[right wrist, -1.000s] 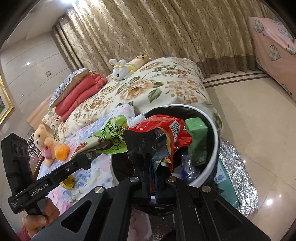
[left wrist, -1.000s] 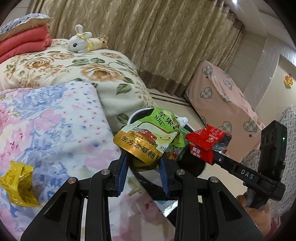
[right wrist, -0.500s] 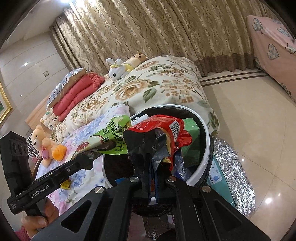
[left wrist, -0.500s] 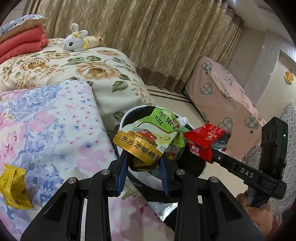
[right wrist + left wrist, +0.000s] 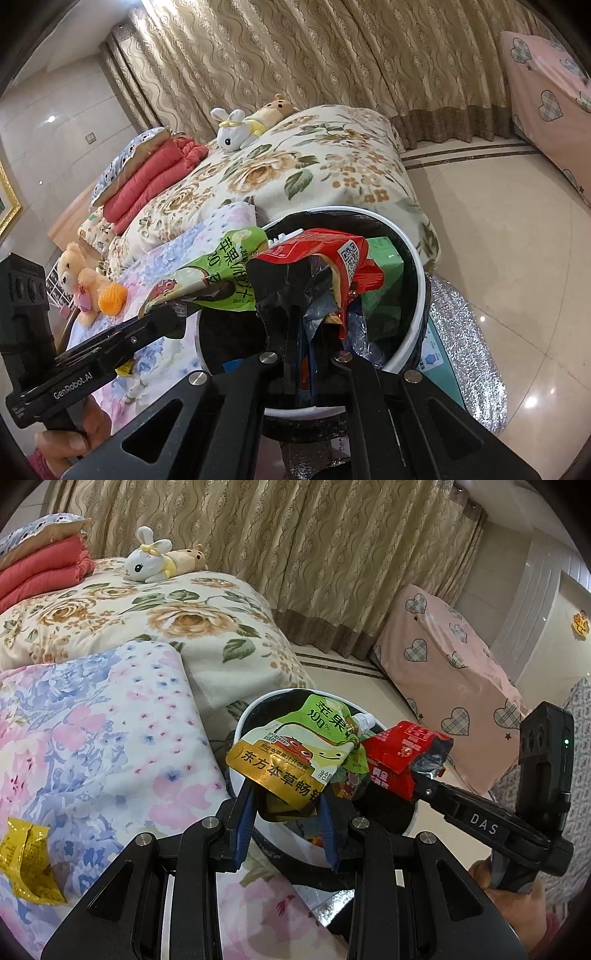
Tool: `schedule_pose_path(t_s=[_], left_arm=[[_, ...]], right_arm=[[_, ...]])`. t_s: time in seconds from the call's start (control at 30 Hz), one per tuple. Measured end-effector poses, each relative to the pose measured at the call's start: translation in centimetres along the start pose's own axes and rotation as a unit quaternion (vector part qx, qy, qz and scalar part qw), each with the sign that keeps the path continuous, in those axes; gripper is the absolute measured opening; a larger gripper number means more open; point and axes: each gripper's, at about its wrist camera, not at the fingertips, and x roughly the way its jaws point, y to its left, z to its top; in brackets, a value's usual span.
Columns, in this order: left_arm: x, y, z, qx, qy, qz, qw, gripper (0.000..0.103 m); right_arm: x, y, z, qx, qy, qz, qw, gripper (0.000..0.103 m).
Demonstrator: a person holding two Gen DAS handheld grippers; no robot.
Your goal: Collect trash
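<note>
Tongs (image 5: pixel 286 801) grip pouch (image 5: pixel 295 753) — over bin (image 5: pixel 240 723).

Both claws over the bin now

The trash bin (image 5: pixel 413 254) has slid under the pouch (image 5: pixel 295 753) and red wrapper (image 5: pixel 325 254), toward 6 o'clock.

The left wrist fisheye looks forward along its own black two-finger left gripper (image 5: pixel 284 812), from above the pastel floral quilt (image 5: pixel 92 738), facing the beige patterned curtains (image 5: pixel 295 554). Close beneath it sits the round white-rimmed bin with a black liner (image 5: pixel 251 716). The right wrist fisheye rides its black right gripper (image 5: pixel 308 347), nearer the floor side, angled over that bin (image 5: pixel 417 266) toward the rose-print bedspread (image 5: pixel 295 173). Both views share the bin, the curtains (image 5: pixel 332 55) and the white plush rabbit (image 5: pixel 147 563) (each also catches the other's gripper).
</note>
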Motion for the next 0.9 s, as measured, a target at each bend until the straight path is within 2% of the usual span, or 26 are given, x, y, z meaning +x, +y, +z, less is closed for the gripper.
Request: schedule_pose_path(t_s=[0.13, 0.6, 0.7, 0.73, 0.77, 0.9], left_arm=[[0.4, -0.3, 0.3, 0.005, 0.005, 0.0, 1.0, 0.03], [1.8, -0.4, 0.4, 0.001, 0.033, -0.001, 0.9994, 0.031], [1.7, -0.2, 0.2, -0.003, 0.037, -0.001, 0.9993, 0.039], [1.6, 0.0, 0.2, -0.005, 0.036, 0.002, 0.9993, 0.045], [1.4, 0.1, 0.1, -0.008, 0.033, 0.0, 0.9994, 0.046], [0.6, 0.6, -0.1, -0.018, 0.03, -0.001, 0.9994, 0.048]], right_arm=[[0.4, 0.0, 0.2, -0.003, 0.008, 0.0, 1.0, 0.007], [1.0, -0.6, 0.8, 0.004, 0.022, -0.009, 1.0, 0.008], [0.9, -0.9, 0.8, 0.011, 0.022, -0.012, 1.0, 0.019], [0.9, -1.0, 0.8, 0.013, 0.022, -0.012, 1.0, 0.029], [0.8, -1.0, 0.8, 0.016, 0.022, -0.009, 1.0, 0.036], [0.4, -0.8, 0.7, 0.017, 0.018, -0.008, 1.0, 0.042]])
